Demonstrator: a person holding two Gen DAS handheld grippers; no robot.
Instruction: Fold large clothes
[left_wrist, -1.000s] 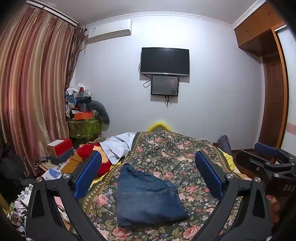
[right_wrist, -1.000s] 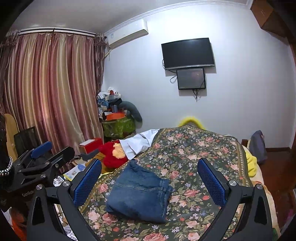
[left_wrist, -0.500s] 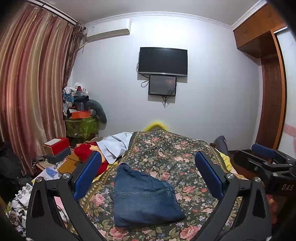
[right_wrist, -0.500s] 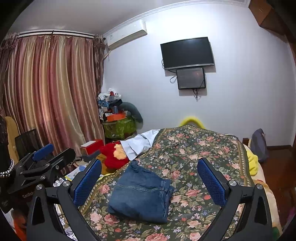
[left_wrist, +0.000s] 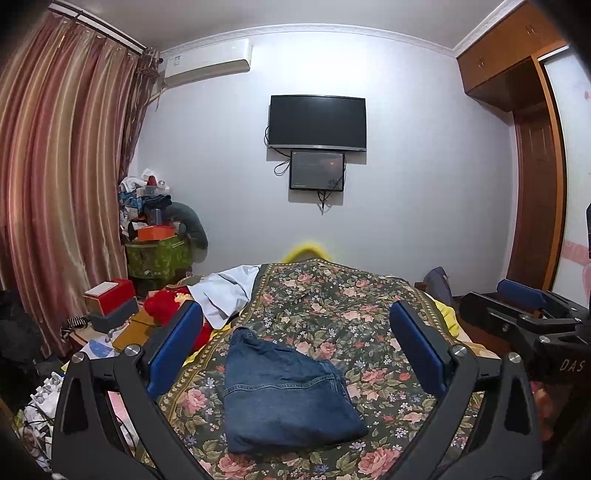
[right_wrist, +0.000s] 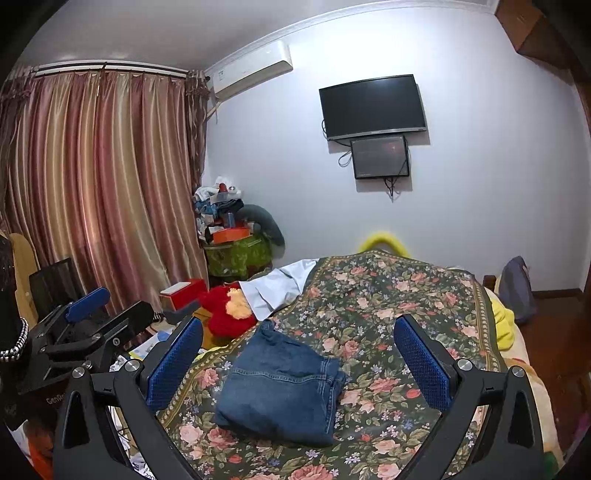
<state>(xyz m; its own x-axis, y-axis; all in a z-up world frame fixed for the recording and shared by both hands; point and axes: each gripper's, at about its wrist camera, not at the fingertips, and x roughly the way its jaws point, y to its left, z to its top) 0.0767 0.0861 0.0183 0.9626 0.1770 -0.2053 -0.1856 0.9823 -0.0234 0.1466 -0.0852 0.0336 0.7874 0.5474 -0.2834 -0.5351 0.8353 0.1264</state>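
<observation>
jeans (left_wrist: 284, 391) — folded, 6 o'clock on bedspread (left_wrist: 343, 306); left gripper (left_wrist: 295, 354) and right gripper (right_wrist: 297, 363) agape, empty, drawn slightly back — fold seemingly complete.

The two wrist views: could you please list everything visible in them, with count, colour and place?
jeans: one, blue denim, folded on the bedspread.
bedspread: one, dark floral, covering the bed.
white cloth: one, at the bed's far left edge.
red plush: one, red and yellow, left of the bed.
television: one, black, on the far wall.
small screen: one, dark, below the television.
air conditioner: one, white, high on the wall.
curtain: one, striped pink-gold, on the left.
left gripper: one, black with blue pads, open above the jeans.
right gripper: one, same colours, open.
</observation>
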